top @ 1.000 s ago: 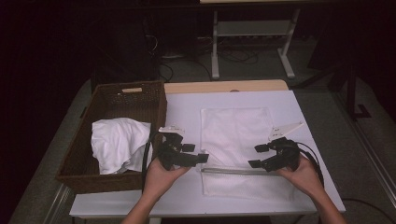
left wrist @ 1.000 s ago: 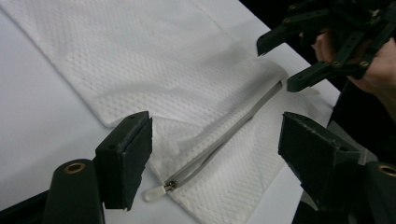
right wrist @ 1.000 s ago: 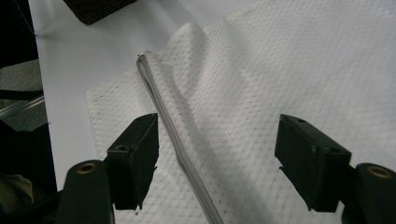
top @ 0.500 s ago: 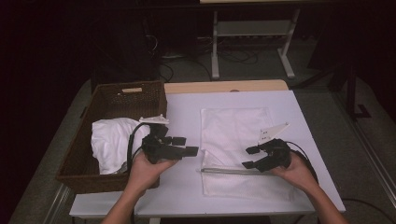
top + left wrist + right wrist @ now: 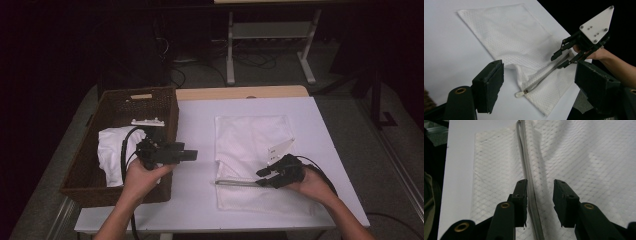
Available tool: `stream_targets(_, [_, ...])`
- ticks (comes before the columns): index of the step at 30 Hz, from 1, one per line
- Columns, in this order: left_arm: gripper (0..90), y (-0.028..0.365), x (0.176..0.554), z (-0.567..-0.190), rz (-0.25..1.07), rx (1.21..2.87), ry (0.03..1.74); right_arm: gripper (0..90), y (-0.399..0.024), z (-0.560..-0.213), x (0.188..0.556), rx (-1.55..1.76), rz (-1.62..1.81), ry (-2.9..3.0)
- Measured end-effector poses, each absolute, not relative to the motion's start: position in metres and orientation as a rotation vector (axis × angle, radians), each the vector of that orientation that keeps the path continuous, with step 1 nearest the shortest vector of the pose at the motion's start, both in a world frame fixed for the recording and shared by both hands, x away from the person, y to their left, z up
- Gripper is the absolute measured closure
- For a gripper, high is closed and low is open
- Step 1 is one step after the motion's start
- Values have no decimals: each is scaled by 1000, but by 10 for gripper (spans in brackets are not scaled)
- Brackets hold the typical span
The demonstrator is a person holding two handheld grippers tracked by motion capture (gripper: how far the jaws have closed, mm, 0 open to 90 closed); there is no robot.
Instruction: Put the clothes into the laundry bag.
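Observation:
A white mesh bag [image 5: 250, 140] lies flat on the white table [image 5: 200, 120], its grey zipper [image 5: 235, 183] running across near the front. My right gripper [image 5: 261, 177] sits low at the zipper's right end. In the right gripper view its jaws [image 5: 540, 182] straddle the zipper [image 5: 525, 157], which lies beside the left jaw. They have just been closing, and a gap still shows. My left gripper [image 5: 192, 155] hovers over the basket's right rim, pointing right. Its jaws [image 5: 539, 66] stand wide open and empty, with the zipper pull [image 5: 520, 94] seen beyond them.
A brown wicker basket [image 5: 140, 95] holding a crumpled white cloth [image 5: 112, 150] stands at the table's left edge. A strip of wooden tabletop [image 5: 240, 92] shows behind the white sheet. Table legs and cables stand on the dark floor beyond.
The left hand has drawn its gripper left and a little up, off the bag and over the basket's rim. The right gripper has slid left and down onto the zipper, its jaws narrower.

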State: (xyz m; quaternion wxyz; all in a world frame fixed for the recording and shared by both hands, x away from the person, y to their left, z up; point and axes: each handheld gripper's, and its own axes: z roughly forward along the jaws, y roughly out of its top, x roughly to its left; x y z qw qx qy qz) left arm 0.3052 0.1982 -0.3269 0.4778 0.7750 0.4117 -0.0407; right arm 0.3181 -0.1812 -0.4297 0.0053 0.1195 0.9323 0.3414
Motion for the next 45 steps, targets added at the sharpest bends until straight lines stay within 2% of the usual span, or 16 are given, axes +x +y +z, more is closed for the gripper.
stream_targets(4, [222,206,307,-327,-101,1878,1019,616,-176,-437,319,361,993,2951])
stream_targets(9, [222,214,307,-325,-91,1871,1027,762,-170,-443,319,340,916,2964])
stream_targets(19, [222,224,304,-321,-72,1872,1031,775,-170,-428,320,390,939,2966])
stream_targets(26, [223,233,304,-319,-70,1867,1044,859,-167,-419,326,419,956,2978])
stream_targets(35, [235,264,315,-317,-153,1825,1063,868,-168,-412,334,451,1032,2990])
stream_targets(45, [220,310,328,-319,-132,1850,1147,867,-168,-410,338,457,1032,2984])
